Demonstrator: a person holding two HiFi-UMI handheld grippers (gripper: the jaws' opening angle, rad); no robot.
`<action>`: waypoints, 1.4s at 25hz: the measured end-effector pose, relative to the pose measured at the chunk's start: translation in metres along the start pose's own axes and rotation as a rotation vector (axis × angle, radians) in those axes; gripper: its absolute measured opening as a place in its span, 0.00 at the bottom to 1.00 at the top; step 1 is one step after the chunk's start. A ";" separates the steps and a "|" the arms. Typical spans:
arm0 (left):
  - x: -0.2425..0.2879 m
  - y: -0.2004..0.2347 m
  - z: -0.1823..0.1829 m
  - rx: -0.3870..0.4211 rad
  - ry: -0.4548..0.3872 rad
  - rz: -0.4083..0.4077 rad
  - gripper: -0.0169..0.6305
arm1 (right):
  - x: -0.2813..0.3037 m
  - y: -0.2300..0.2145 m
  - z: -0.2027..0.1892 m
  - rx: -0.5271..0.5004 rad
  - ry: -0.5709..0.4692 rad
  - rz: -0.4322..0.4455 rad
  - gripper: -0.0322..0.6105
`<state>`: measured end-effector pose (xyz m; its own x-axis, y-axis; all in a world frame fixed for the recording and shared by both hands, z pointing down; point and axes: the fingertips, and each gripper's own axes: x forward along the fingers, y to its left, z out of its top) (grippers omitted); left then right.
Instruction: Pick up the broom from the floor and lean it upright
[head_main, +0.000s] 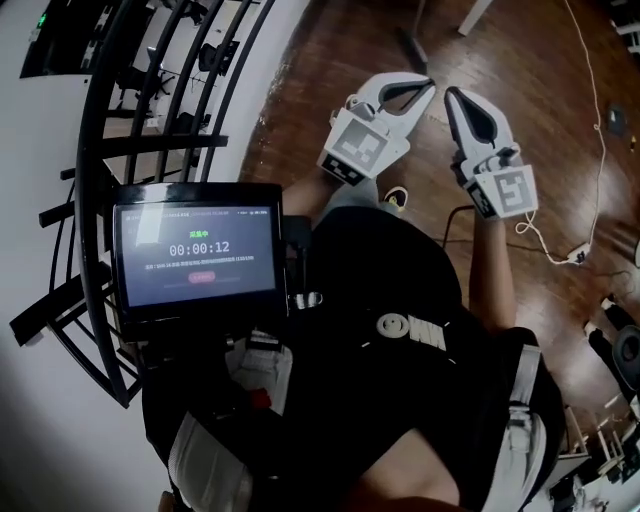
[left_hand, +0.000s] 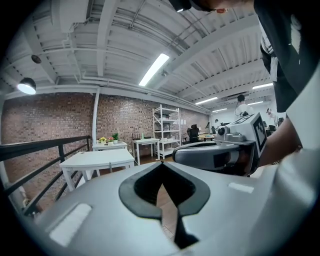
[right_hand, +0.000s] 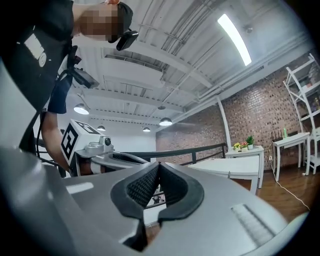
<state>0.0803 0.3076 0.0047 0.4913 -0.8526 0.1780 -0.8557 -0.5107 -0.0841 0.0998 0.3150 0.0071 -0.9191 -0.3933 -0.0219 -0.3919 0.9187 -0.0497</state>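
Fingers (head_main: 400, 95) of left gripper (head_main: 428, 88) and right gripper (head_main: 452, 96) pressed together, nothing between, both up over wooden floor (head_main: 540, 60). Broom not plain in any view. Find handle first, open fingers wide, then reach low.

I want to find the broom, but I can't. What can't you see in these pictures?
- The broom: clear in no view; head view, a dim streak on the wood floor is too blurred to name.
- Floor by the person's feet: head view, hidden by the person's body and the screen.
- The screen's small print: head view, too small.
- Floor in both gripper views: mostly behind the shut left claw and right claw.
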 end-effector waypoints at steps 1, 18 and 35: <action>-0.006 -0.008 -0.001 -0.014 -0.006 0.003 0.05 | -0.006 0.006 0.004 -0.003 -0.008 -0.001 0.05; -0.042 -0.025 0.037 -0.020 -0.101 0.042 0.05 | -0.019 0.037 0.043 -0.028 -0.084 -0.003 0.05; -0.043 -0.012 0.027 -0.036 -0.062 0.105 0.05 | -0.009 0.037 0.035 -0.033 -0.049 0.003 0.05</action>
<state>0.0737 0.3479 -0.0284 0.4067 -0.9070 0.1090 -0.9077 -0.4147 -0.0638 0.0953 0.3510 -0.0295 -0.9178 -0.3907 -0.0706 -0.3906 0.9204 -0.0162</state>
